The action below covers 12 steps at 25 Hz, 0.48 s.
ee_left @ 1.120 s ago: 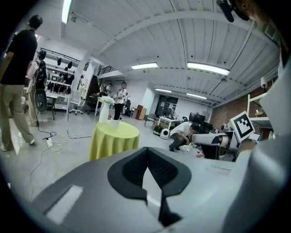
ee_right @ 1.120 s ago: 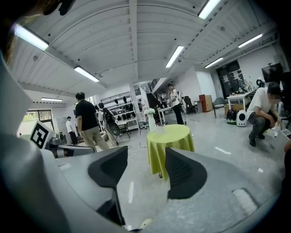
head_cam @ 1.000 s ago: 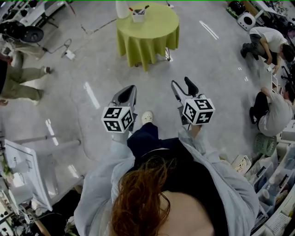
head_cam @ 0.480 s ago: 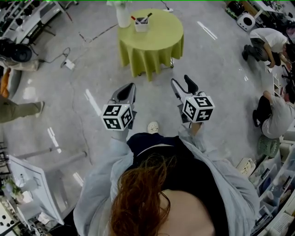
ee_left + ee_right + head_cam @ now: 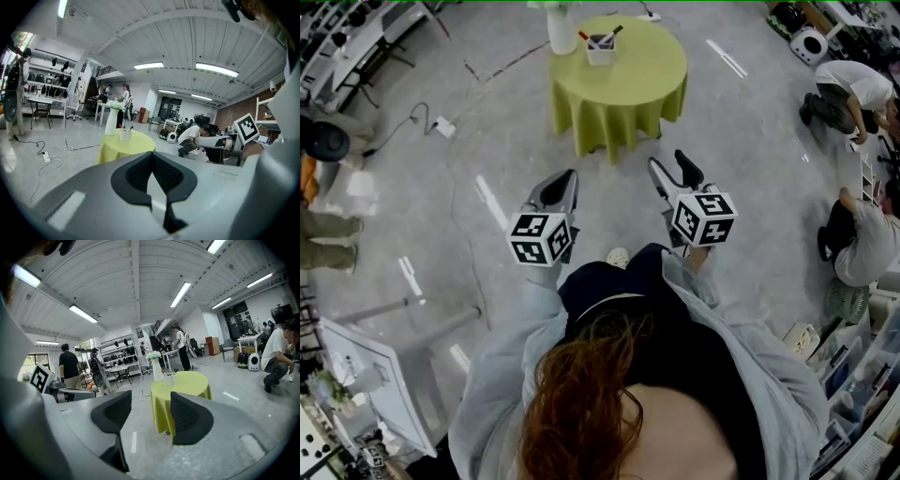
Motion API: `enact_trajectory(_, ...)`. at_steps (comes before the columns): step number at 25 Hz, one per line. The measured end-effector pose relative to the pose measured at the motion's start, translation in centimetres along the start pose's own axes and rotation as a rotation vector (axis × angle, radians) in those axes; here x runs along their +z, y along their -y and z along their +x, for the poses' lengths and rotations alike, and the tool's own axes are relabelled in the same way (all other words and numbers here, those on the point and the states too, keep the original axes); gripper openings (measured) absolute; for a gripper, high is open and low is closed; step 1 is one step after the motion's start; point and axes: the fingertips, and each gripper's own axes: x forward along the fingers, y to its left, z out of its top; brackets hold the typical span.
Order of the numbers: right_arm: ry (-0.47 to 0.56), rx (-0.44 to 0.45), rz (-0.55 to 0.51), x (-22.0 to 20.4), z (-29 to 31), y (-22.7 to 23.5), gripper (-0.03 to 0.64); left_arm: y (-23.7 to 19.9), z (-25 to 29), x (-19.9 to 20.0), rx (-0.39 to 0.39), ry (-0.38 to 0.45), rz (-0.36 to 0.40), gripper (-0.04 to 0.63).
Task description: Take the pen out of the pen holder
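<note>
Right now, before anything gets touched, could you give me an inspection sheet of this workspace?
Surface: round table with green cloth, some way ahead.
Job's things: white pen holder on the table, pens standing in it, untouched.
Clutter: white vase beside the holder.
Tools: left tool shut, empty; right tool open, empty; both far from the table.
Cables: loose cables on the floor left of the table.
Surroundings: two people crouching at right; workbenches at upper left.
</note>
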Motion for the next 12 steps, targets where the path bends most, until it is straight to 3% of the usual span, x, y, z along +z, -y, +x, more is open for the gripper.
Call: enact_trajectory(12,-0.069,0.041,-0.004,-1.2,2.1,-0.2,0.252,-1.4,-0.3,-1.8,0.043,-0.024,-0.065,0.017)
